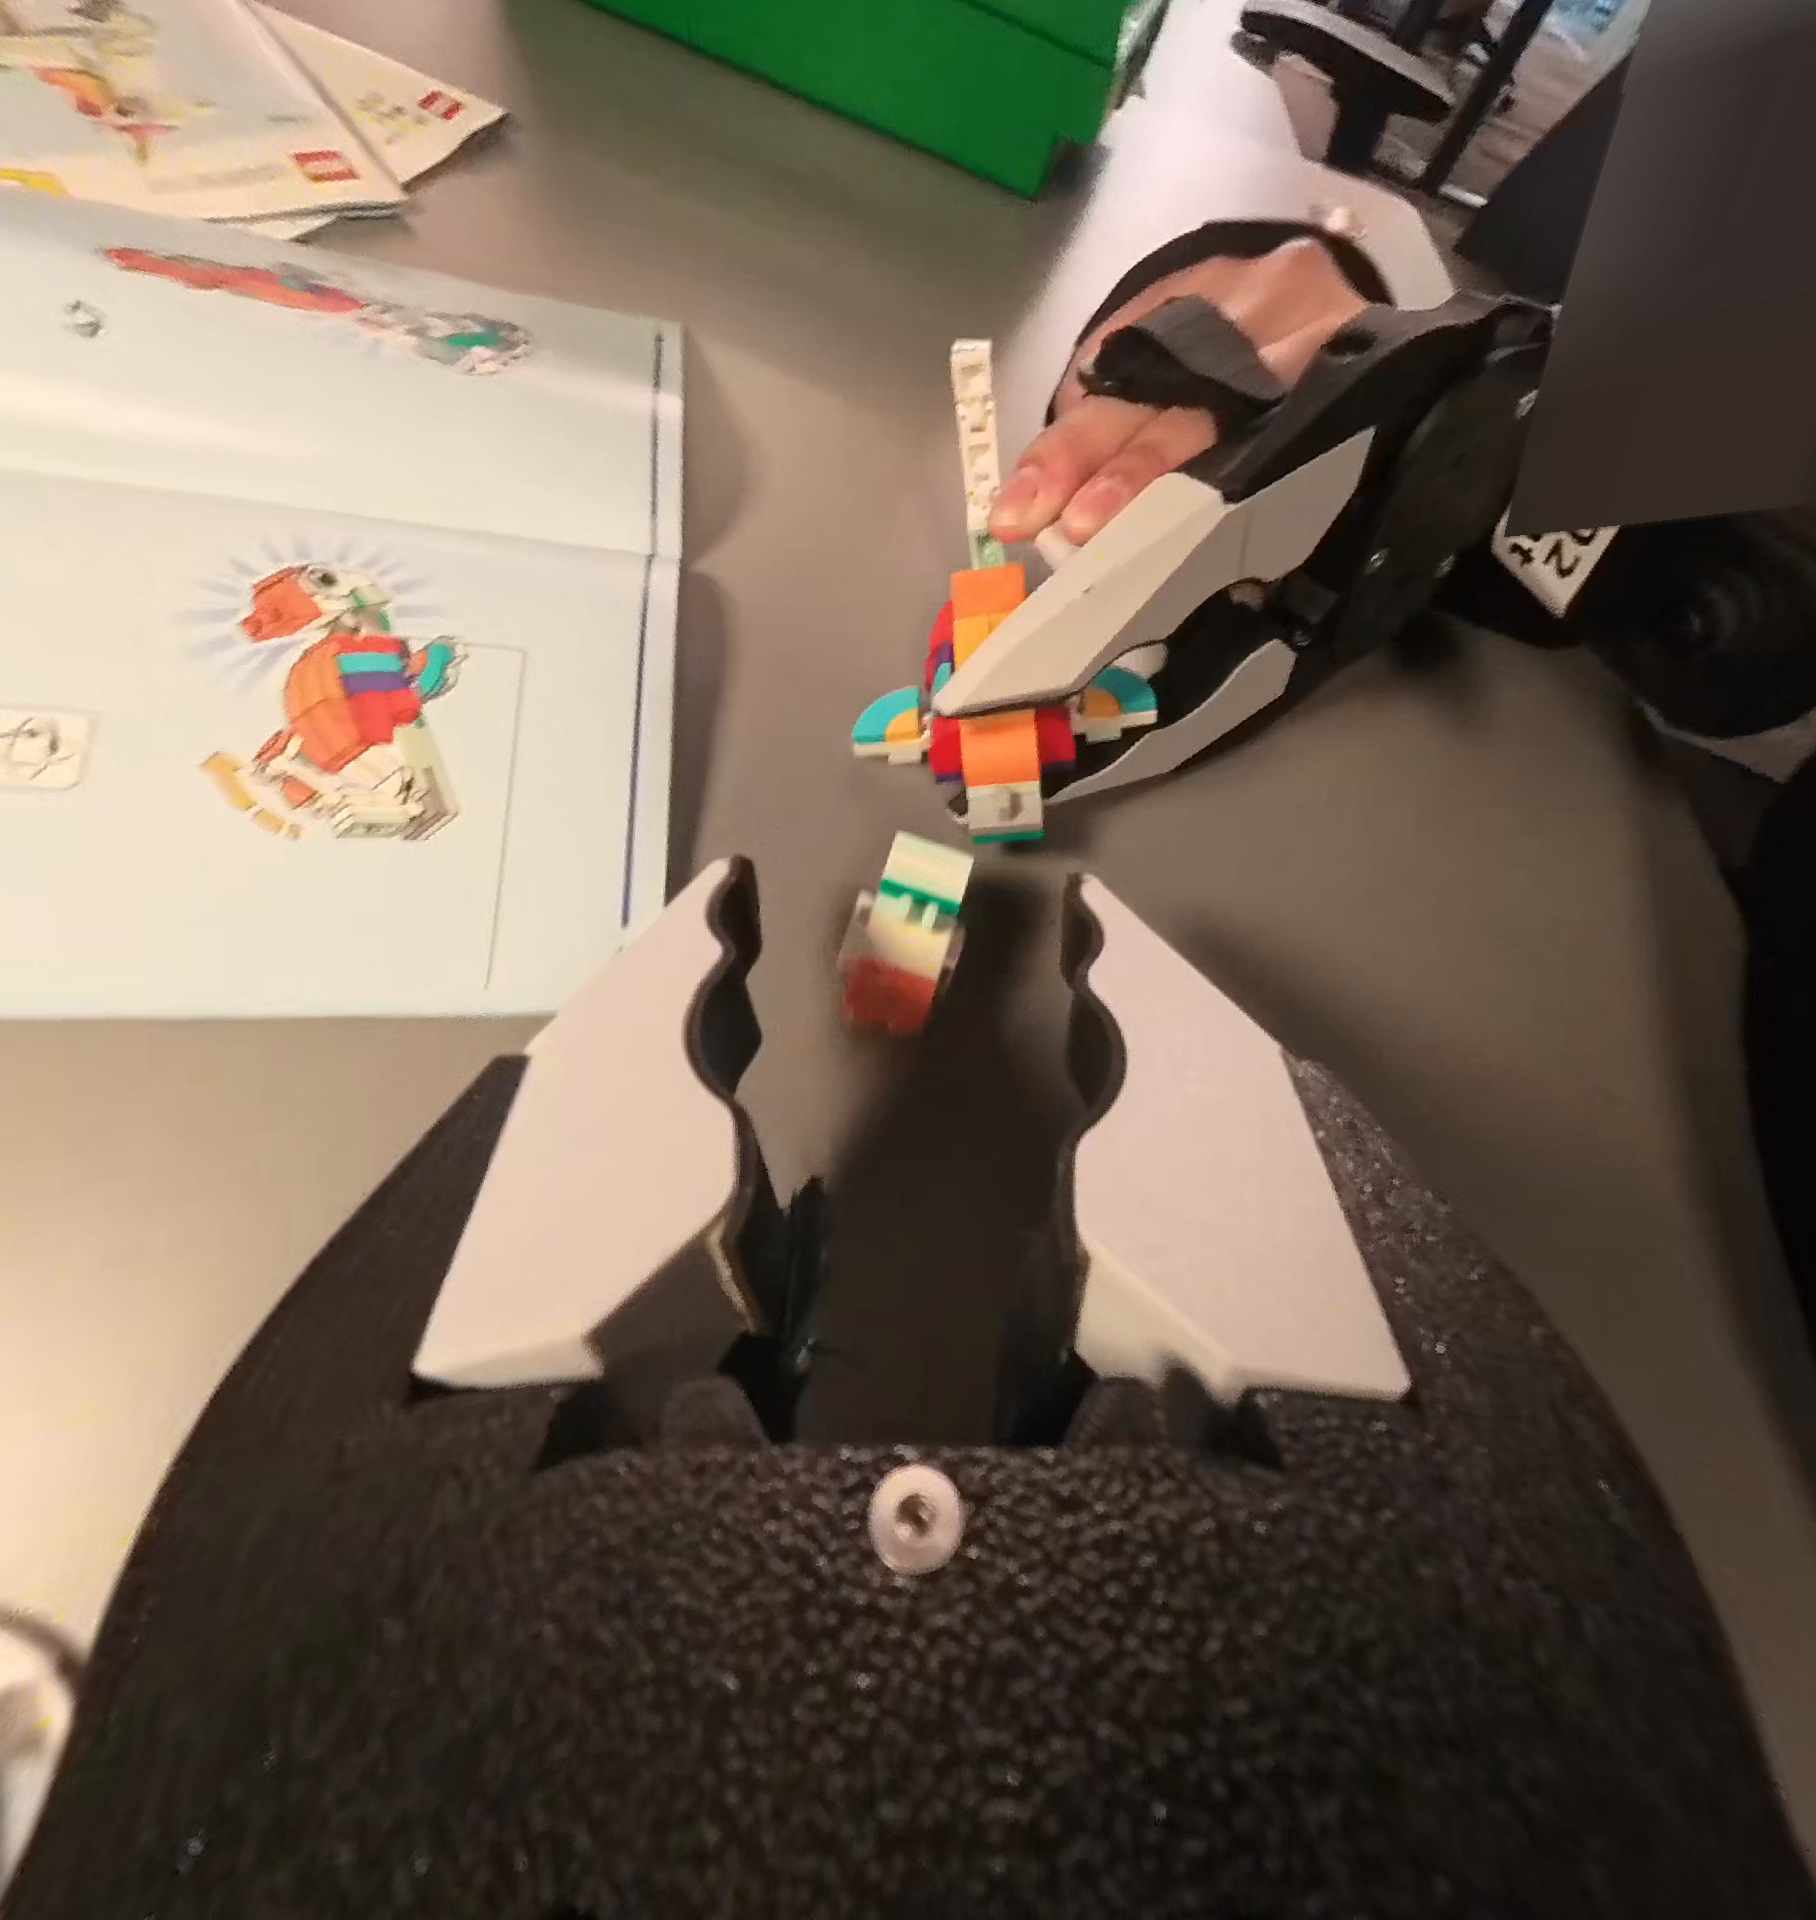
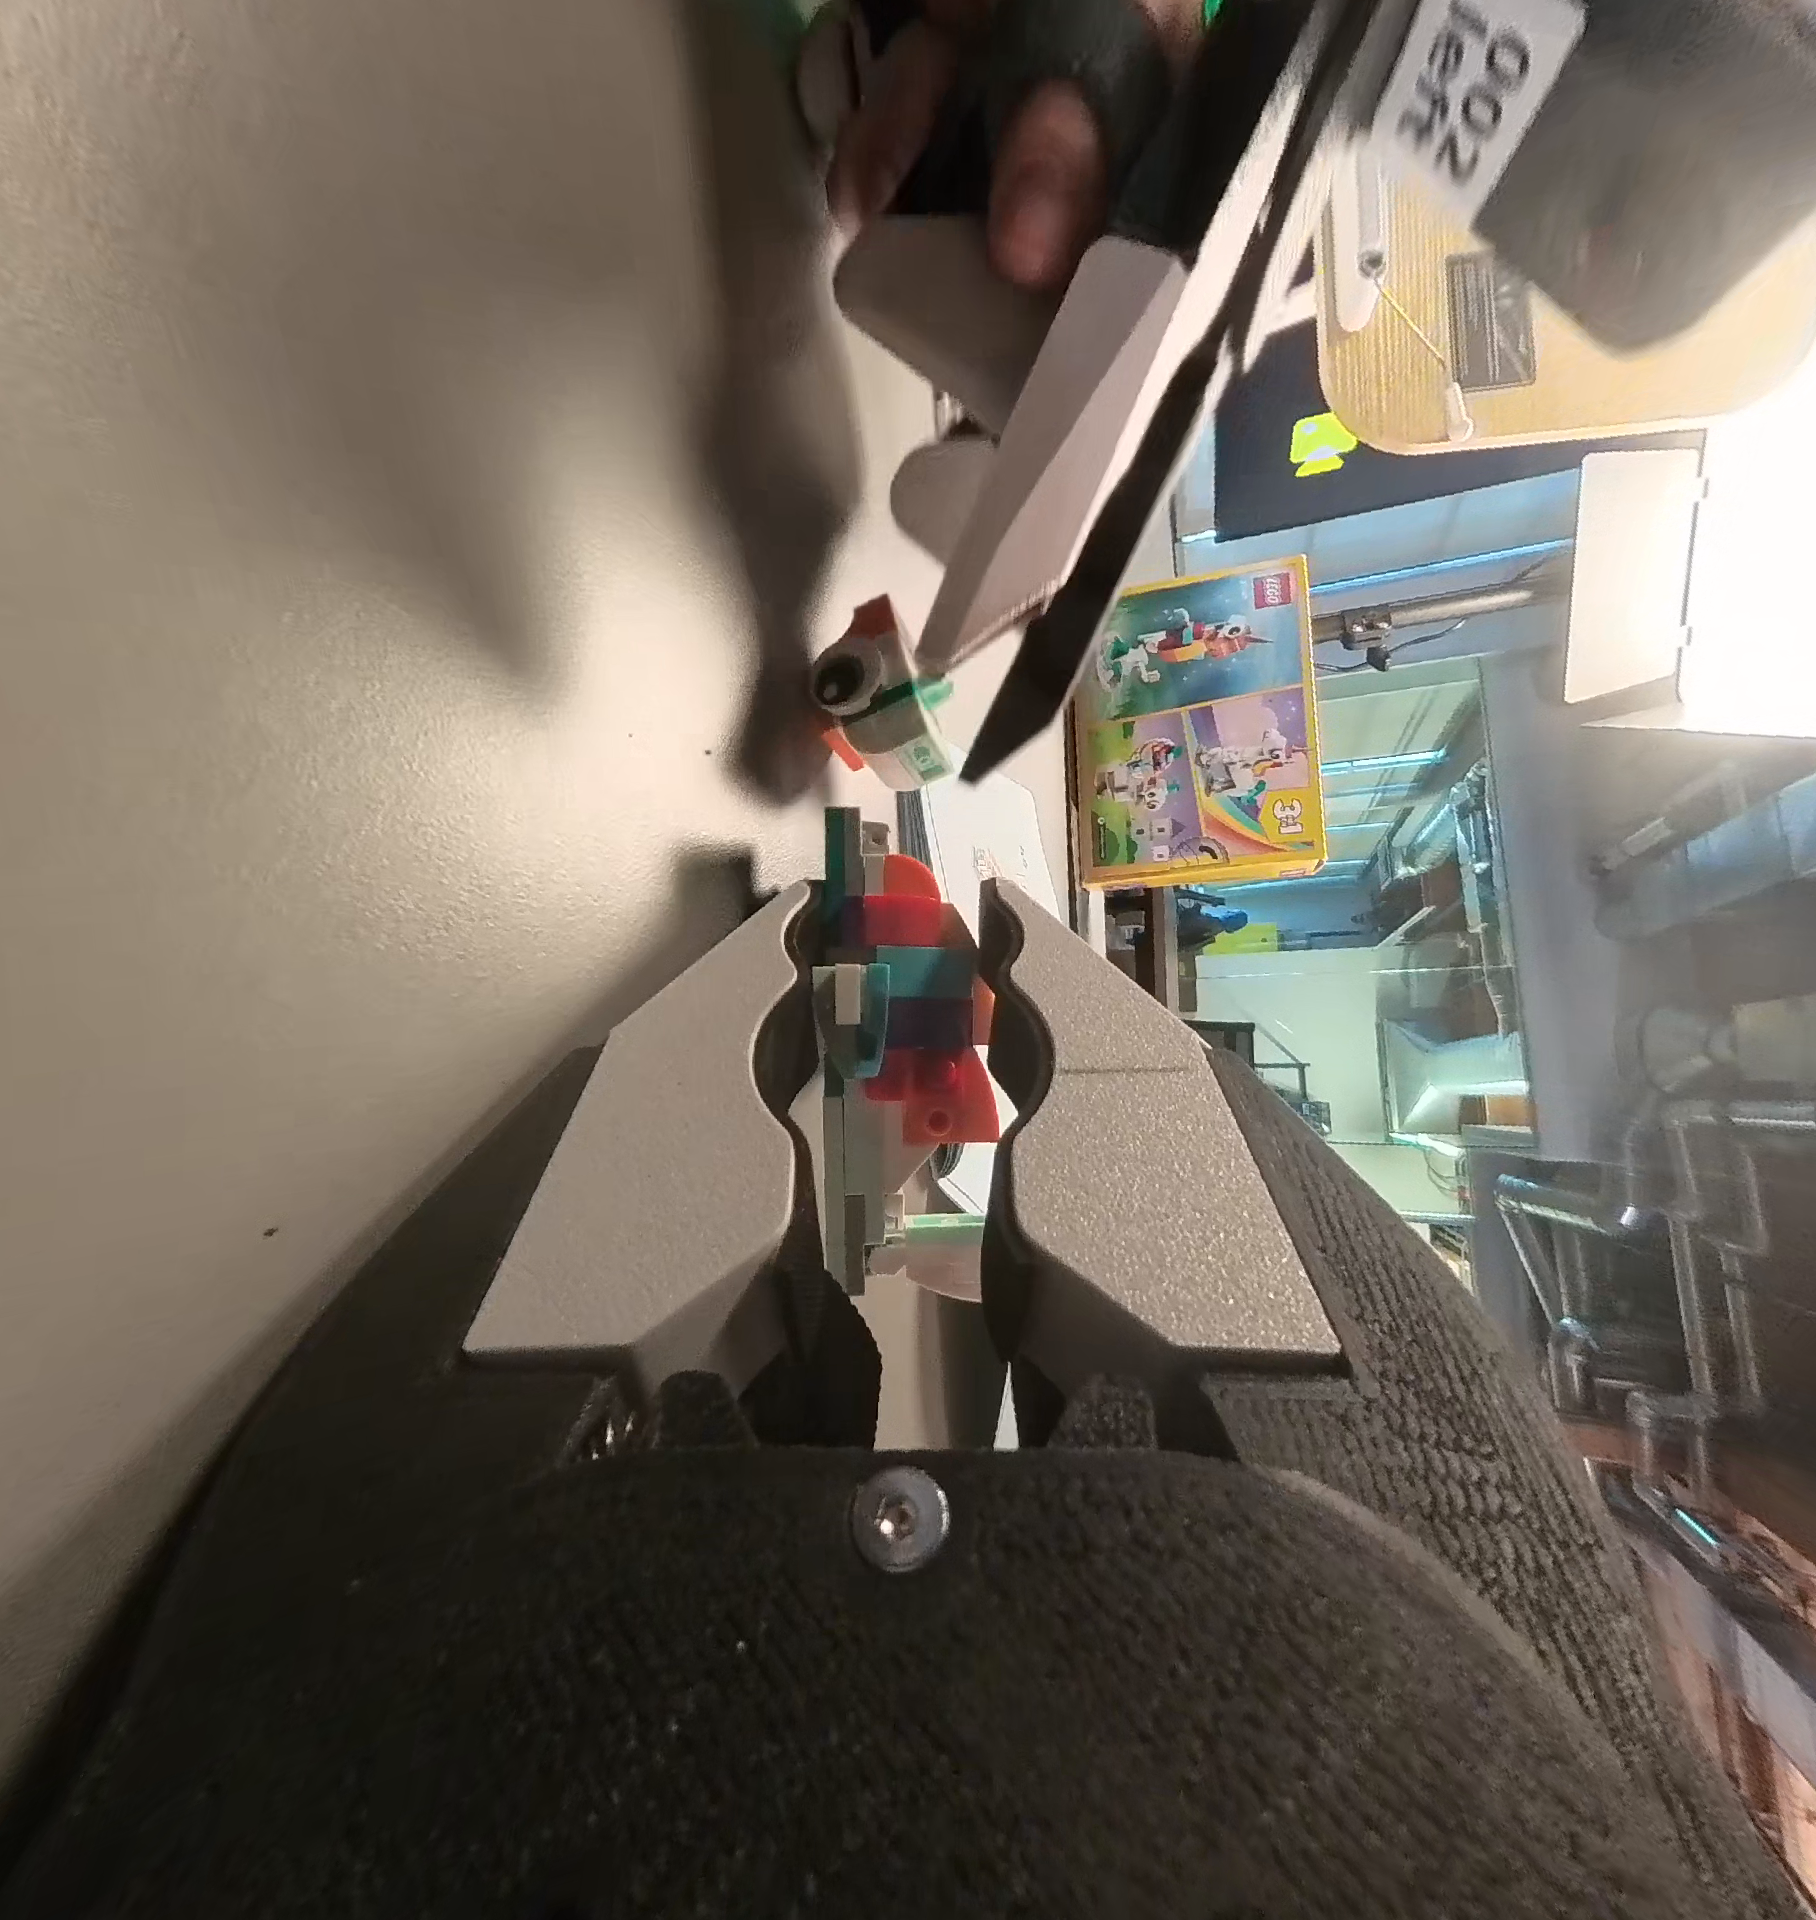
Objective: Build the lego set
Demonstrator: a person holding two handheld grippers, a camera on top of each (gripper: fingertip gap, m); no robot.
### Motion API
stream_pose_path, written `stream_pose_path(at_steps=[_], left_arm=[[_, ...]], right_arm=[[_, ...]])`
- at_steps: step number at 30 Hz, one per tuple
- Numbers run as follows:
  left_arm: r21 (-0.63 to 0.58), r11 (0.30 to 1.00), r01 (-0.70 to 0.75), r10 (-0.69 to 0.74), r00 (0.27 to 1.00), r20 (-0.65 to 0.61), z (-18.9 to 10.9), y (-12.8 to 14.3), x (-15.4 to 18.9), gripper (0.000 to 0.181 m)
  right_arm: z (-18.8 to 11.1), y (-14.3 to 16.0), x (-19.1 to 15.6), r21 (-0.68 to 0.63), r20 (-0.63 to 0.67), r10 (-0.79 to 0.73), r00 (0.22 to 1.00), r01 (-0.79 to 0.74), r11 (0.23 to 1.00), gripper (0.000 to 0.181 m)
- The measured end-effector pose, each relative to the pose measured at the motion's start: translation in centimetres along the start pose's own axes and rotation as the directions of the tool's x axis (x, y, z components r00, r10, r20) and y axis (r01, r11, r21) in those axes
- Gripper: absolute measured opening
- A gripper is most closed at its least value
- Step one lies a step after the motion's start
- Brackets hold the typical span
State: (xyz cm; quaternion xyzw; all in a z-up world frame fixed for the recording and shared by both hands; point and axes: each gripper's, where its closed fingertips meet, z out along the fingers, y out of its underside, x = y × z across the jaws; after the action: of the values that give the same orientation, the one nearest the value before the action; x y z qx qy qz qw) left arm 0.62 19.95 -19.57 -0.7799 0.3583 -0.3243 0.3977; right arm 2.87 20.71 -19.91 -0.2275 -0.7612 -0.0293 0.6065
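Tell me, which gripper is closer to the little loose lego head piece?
Left. The left gripper is open, right at the head piece; the right gripper is farther off, shut on the lego body.

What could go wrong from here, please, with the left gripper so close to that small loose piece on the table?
1. The small head piece lies tilted and loose between the open left gripper fingers; closing off-centre could knock it away.
2. The right gripper pinches the colourful body by its sides, so pressing the head on might twist or split it.
3. The white strip sticking out of the body could snap off.
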Motion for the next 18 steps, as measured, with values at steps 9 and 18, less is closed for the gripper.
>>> stream_pose_path(at_steps=[9,18], left_arm=[[-0.078,0.997,0.004,0.004,0.995,0.095,-0.7,1.9,-0.7,0.053],[-0.133,0.99,-0.043,0.055,0.995,0.086,0.2,2.2,-0.4,0.031]], right_arm=[[0.3,0.1,0.2,-0.001,-0.007,-0.03,1.0,0.03,1.0,0.028],[0.3,0.2,0.3,-0.033,0.014,-0.08,0.997,0.08,0.996,0.033]])
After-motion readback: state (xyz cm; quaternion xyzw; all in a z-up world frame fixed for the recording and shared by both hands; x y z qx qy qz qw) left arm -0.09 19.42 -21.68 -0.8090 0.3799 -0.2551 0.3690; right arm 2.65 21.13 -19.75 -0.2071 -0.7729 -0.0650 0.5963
